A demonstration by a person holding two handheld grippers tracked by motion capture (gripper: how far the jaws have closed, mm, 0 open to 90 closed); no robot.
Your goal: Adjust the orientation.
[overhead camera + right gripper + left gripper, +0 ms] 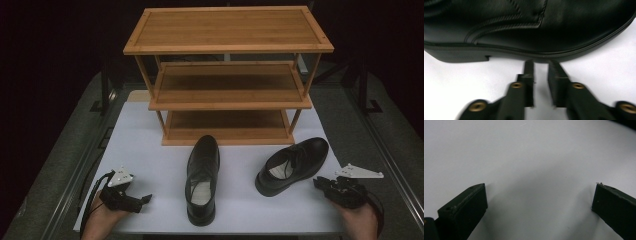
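Where the white table (150,165) ends at the far side, a three-tier wooden rack (227,30) is set, its shelves bare. Two black leather shoes are laid on the table in front of it: the left shoe (202,177) is placed near the middle, toe toward the rack, and the right shoe (292,165) is angled beside it, toe toward the rack's right corner, the two kept apart. The left gripper (142,200) is held at the near left of the table, well apart from the left shoe; in the left gripper view its jaws are seen spread wide over bare white surface, with nothing between them. The right gripper (320,182) is held just beside the right shoe's heel end; in the right gripper view its jaws are seen drawn nearly together, a narrow gap left, tips pointed at the sole edge, with nothing clamped.
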